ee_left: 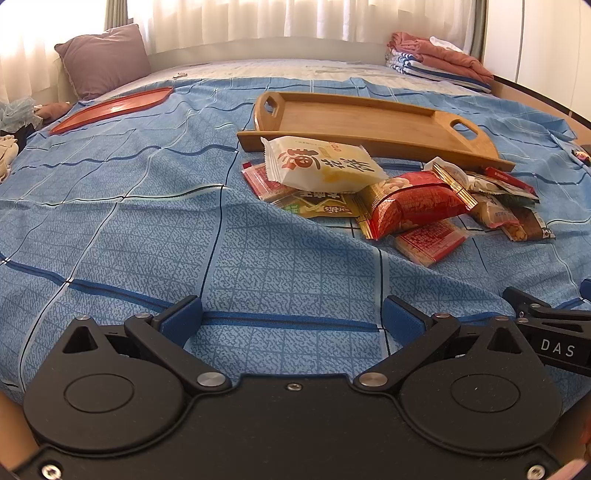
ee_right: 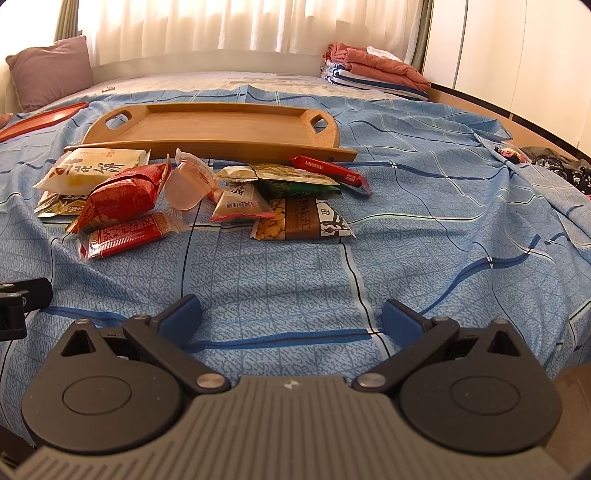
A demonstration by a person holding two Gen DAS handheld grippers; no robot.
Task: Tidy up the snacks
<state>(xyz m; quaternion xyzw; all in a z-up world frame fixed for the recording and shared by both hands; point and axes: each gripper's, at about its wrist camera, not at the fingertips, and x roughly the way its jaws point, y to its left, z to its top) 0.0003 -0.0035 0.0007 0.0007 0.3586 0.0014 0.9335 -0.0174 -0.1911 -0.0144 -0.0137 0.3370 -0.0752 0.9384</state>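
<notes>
blue checked bedspread [ee_left: 258, 240] covers the bed in both views, with white curtains [ee_right: 240, 22] glowing behind. both grippers hover low over bare cloth at the near edge, each with its blue-padded jaws spread wide and nothing between them: the left gripper [ee_left: 291, 317] and the right gripper [ee_right: 291, 314]. the snacks [ee_right: 192, 192] lie in a loose heap on the spread, just in front of the wooden tray [ee_right: 221, 129], which holds nothing. the left view shows the white pack [ee_left: 321, 166] on top, overlapping a flat red pack [ee_left: 266, 182] and touching the puffy red bag [ee_left: 413, 203]; the right-hand packets there are crowded and hard to separate. the right view lays those open: a clear cup [ee_right: 188, 184], a pink-edged pouch [ee_right: 240, 203], a green pack [ee_right: 291, 181], a seed packet [ee_right: 299, 221] and a red stick [ee_right: 332, 171] near the tray's front rim. the left view alone shows the whole red tray [ee_left: 110, 107] and purple pillow [ee_left: 103, 59]; in the right view the red tray is cut off at the left edge. folded blankets [ee_left: 439, 55] sit at the far right. dark clothing [ee_right: 561, 170] appears only in the right view. each camera catches a sliver of the other gripper at its edge. print on the packs is mostly unreadable.
</notes>
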